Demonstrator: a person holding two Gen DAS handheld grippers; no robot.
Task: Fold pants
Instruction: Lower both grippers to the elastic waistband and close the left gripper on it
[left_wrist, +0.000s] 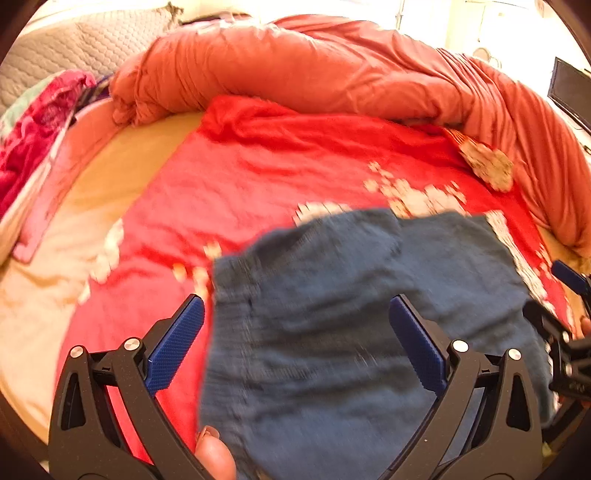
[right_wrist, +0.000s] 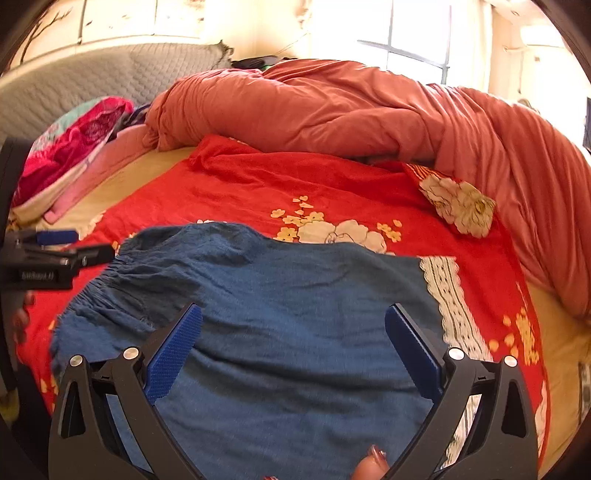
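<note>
Pants (right_wrist: 280, 332), blue and rumpled, lie on a red floral sheet (right_wrist: 258, 184) across the bed. Left gripper (left_wrist: 295, 343) and right gripper (right_wrist: 293, 347) hover above them, both spread wide, holding nothing.

The pants (right_wrist: 288, 332) are blue cloth with a crinkled, matt weave and a gathered waistband at the left. Under them the sheet (right_wrist: 332, 184) is smooth red cloth printed with pale flowers. The far duvet (right_wrist: 332, 110) is soft, wrinkled salmon fabric; the headboard (right_wrist: 92, 74) is grey quilted cloth. Both grippers, left (left_wrist: 295, 347) and right (right_wrist: 293, 350), are matt black plastic with knurled blue pads (right_wrist: 173, 354) and shiny metal pins.
</note>
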